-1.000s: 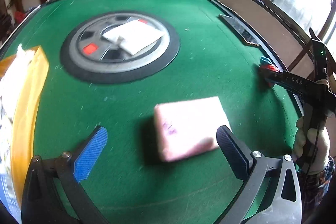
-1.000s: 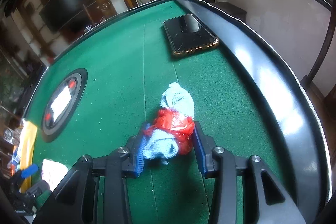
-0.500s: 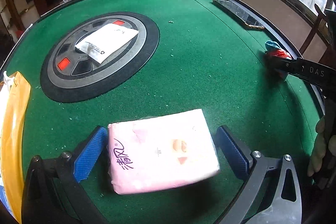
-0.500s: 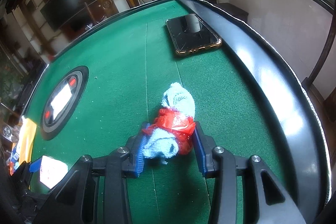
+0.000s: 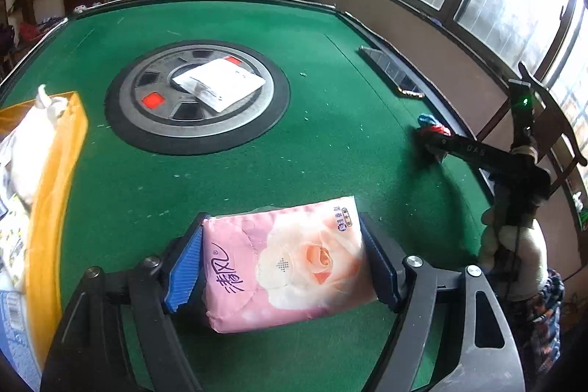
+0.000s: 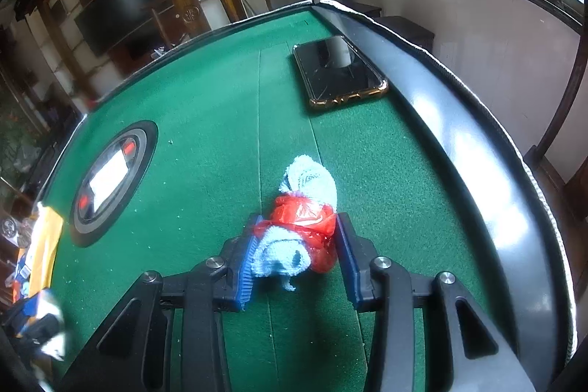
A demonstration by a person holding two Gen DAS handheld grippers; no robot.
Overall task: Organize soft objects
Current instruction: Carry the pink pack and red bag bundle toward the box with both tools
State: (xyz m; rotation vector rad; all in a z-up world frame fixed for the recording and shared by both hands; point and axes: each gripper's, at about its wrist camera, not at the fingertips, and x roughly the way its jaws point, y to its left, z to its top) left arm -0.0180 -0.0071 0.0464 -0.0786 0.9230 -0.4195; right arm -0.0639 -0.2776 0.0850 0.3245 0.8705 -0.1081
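Observation:
A pink tissue pack (image 5: 294,259) with a rose print sits between the blue pads of my left gripper (image 5: 283,267). Its jaws are closing and both pads press the pack's short sides, just above the green felt. A rolled light-blue towel wrapped in red plastic (image 6: 305,208) lies on the felt near the table's right rim. My right gripper (image 6: 297,226) is closing on it, pads squeezing the red-wrapped middle. In the left wrist view that gripper (image 5: 433,142) and the towel roll (image 5: 431,127) show at the far right, held by a gloved hand (image 5: 514,245).
A white packet (image 5: 218,87) lies on the round grey hub (image 5: 147,120) in the table's middle. A dark phone (image 6: 338,72) rests by the black raised rim (image 6: 459,142). A yellow bag (image 5: 58,164) with white contents stands at the left edge.
The left gripper came up around the pink pack and its wide-open pads closed onto the pack's sides. The right gripper stayed put, its pads narrowing slightly on the towel roll.

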